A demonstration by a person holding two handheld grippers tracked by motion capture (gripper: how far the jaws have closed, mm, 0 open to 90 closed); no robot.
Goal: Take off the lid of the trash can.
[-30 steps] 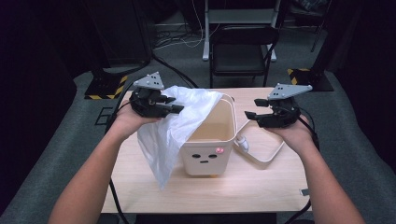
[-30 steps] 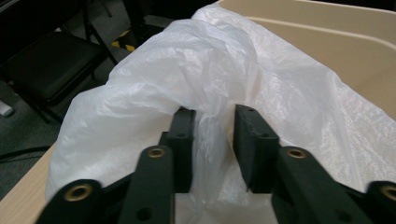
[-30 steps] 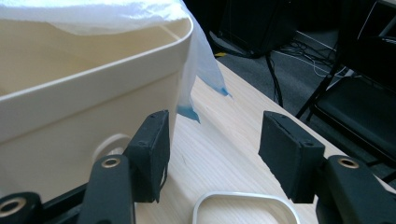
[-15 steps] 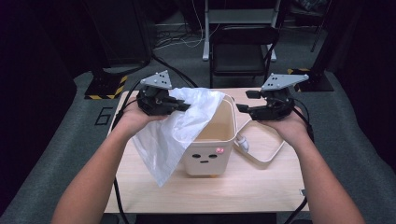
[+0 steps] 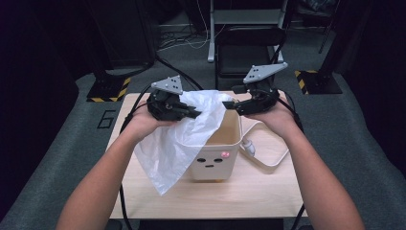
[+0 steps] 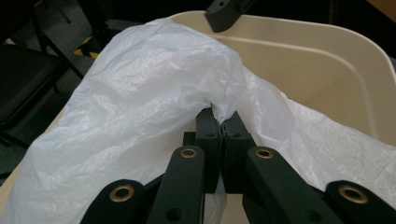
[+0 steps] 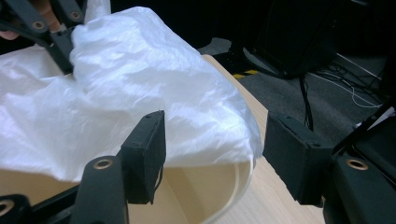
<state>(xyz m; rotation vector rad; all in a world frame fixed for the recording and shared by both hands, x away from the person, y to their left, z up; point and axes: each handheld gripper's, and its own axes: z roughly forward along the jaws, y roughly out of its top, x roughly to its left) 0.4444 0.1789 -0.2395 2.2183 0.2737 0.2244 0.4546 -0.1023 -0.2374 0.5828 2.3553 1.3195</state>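
Dark room; grey carpet floor (image 5: 67, 158); black chair (image 5: 246, 50) behind wooden table (image 5: 258, 191).

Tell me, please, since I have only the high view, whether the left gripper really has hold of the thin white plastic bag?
Observer: Yes. In the left gripper view the left gripper is shut, with a fold of the thin white plastic bag pinched between its jaws.
Operator: Thank you. Is the right gripper gripping anything?
Observer: No. In the right gripper view the right gripper has its jaws wide apart, facing the bag's edge above the cream plastic bin.
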